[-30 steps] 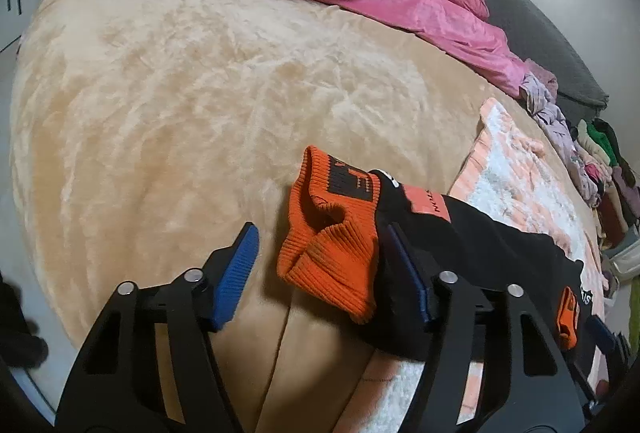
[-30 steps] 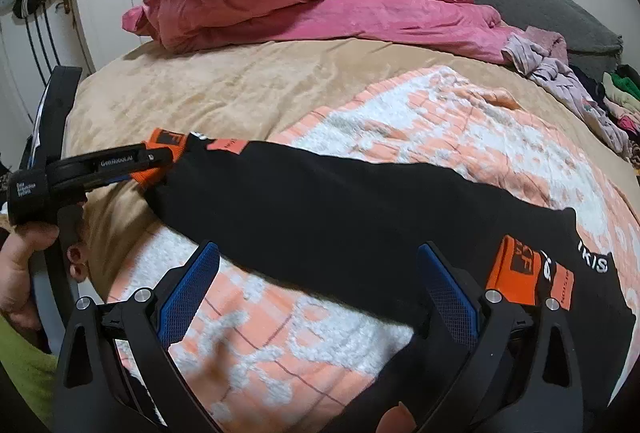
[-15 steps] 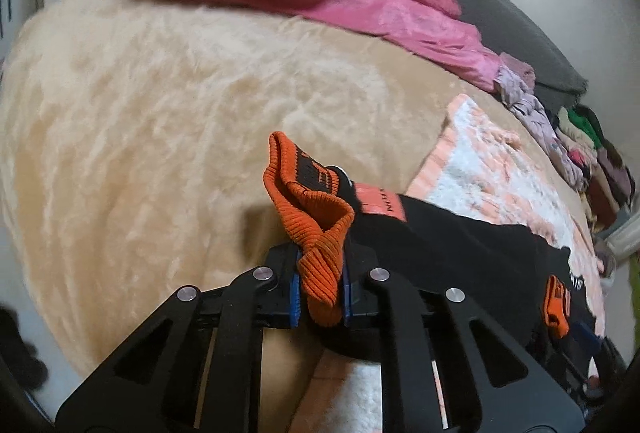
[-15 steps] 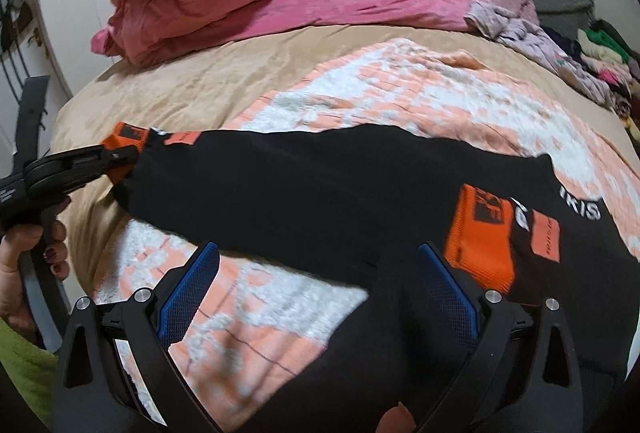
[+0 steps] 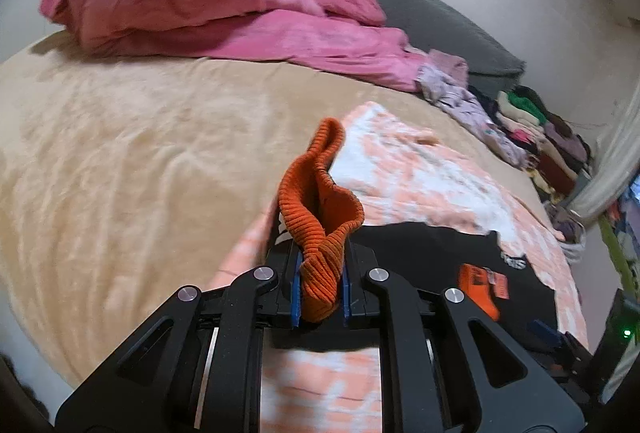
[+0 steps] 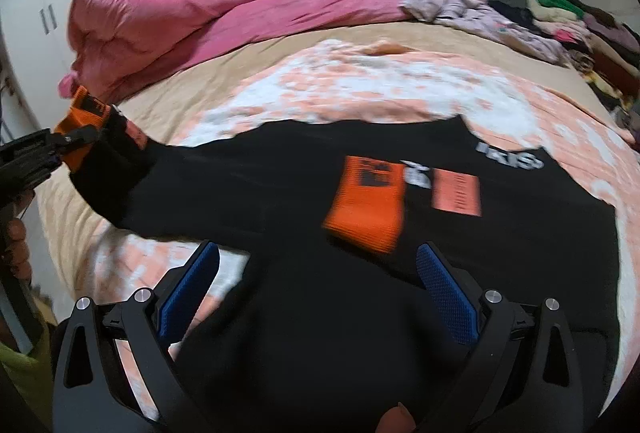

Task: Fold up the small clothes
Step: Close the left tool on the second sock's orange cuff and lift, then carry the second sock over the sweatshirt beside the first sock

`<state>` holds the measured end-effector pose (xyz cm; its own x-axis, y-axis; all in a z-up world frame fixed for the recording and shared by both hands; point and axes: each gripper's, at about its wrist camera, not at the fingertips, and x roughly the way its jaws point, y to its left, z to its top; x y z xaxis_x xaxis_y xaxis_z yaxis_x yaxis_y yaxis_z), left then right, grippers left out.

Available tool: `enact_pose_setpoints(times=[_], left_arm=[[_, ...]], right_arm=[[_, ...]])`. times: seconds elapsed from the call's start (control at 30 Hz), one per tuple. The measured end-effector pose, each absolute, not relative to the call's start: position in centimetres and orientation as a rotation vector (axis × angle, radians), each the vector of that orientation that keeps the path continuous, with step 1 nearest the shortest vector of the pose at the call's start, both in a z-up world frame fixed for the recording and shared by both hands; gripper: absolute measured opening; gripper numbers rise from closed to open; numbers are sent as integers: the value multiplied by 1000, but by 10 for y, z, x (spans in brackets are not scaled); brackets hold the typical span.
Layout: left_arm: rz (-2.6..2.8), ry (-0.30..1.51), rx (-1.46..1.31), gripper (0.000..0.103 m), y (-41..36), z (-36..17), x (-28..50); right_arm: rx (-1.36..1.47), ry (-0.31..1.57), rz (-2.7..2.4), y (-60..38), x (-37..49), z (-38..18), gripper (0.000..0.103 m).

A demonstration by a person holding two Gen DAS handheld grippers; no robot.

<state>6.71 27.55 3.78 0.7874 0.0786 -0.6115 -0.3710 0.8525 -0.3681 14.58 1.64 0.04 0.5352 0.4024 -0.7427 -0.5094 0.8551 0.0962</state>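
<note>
two orange cuffs (image 6: 366, 203) — one black garment (image 6: 248, 189)

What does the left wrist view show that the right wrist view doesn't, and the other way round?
Only the left wrist view shows the left gripper from behind, shut on the orange cuff, close enough to see its ribbing. Only the right wrist view shows the right gripper open above the black garment, the white cupboard doors, and a hand at the left edge. Both show the pink duvet, the second orange cuff and the peach patterned blanket.
</note>
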Motion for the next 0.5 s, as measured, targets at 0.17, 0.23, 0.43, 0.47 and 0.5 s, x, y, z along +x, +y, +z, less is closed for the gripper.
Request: enact_pose_setpoints(times=[0.17, 0.23, 0.43, 0.47, 0.5], left_arm=[[200, 616, -454, 7, 244, 49, 82], [179, 620, -438, 7, 231, 52, 89], [113, 634, -409, 7, 191, 58, 109], [104, 633, -402, 7, 184, 59, 112], [98, 634, -396, 7, 179, 60, 114]], right_arm=[[-67, 861, 486, -24, 151, 0, 98], [-50, 855, 471, -38, 151, 2, 98], [9, 841, 441, -76, 151, 7, 98], [22, 838, 435, -84, 151, 8, 98], [31, 836, 431, -89, 151, 8, 98]])
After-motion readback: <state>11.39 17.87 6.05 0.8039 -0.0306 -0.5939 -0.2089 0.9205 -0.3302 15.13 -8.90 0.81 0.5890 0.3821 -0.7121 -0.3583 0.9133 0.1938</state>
